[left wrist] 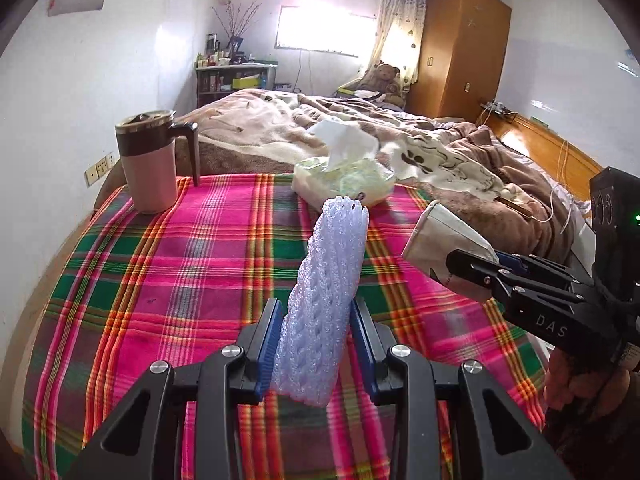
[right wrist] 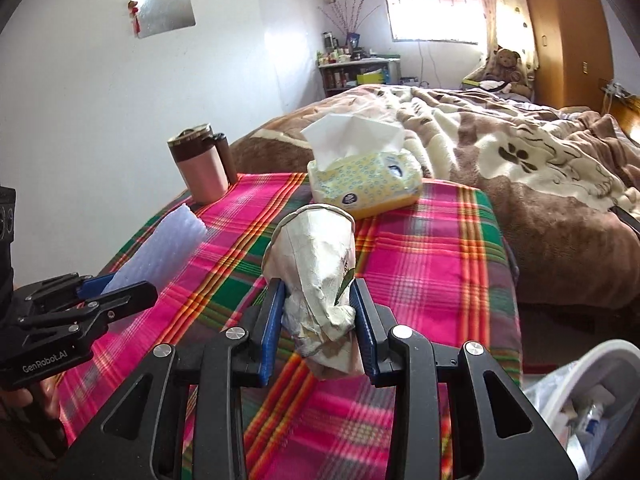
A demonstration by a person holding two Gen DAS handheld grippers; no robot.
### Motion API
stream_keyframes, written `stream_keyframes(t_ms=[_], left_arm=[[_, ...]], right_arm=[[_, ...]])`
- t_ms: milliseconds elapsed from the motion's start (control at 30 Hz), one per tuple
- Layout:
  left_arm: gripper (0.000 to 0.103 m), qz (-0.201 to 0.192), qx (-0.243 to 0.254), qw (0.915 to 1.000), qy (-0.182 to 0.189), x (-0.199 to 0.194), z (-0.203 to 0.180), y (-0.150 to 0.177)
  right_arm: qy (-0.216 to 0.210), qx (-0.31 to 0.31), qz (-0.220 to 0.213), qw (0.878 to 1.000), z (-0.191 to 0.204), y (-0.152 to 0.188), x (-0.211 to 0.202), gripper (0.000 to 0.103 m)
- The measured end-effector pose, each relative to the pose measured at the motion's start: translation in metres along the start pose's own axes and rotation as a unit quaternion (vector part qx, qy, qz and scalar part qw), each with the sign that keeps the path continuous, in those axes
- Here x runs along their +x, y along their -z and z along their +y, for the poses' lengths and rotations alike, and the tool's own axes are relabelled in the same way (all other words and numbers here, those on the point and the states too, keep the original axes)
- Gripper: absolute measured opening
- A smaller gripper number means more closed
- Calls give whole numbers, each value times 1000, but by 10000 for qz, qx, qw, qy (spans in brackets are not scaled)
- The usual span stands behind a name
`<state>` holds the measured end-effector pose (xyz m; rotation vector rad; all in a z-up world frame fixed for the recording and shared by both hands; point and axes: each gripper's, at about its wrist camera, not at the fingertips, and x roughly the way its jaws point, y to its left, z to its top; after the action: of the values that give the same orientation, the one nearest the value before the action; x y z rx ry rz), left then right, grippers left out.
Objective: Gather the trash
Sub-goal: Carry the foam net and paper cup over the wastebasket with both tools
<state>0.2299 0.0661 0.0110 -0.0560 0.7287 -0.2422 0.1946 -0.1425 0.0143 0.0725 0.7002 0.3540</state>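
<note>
I have both pieces of trash off the bench (left wrist: 160, 264). My left gripper (left wrist: 314, 328) is clenched on the foam net (left wrist: 324, 292), whose long axis runs straight out from the jaws at centre frame. My right gripper (right wrist: 318, 320) grips the crumpled cup (right wrist: 316, 264) by its crushed base, rim pointing away. The bin (right wrist: 592, 400) sits at the lower right of the right wrist view, so I judge the right hand nearer to it.
</note>
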Motion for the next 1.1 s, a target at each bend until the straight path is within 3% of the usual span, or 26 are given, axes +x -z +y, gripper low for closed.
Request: stream_keyframes(t_ms=[633, 1100], left_arm=[[35, -447, 460, 9974, 338, -70, -87, 27], [35, -474, 879, 9903, 970, -74, -168, 43]], right_arm=[[340, 376, -652, 9966, -35, 38, -100, 35], [1158, 914, -933, 9846, -86, 67, -152, 37]])
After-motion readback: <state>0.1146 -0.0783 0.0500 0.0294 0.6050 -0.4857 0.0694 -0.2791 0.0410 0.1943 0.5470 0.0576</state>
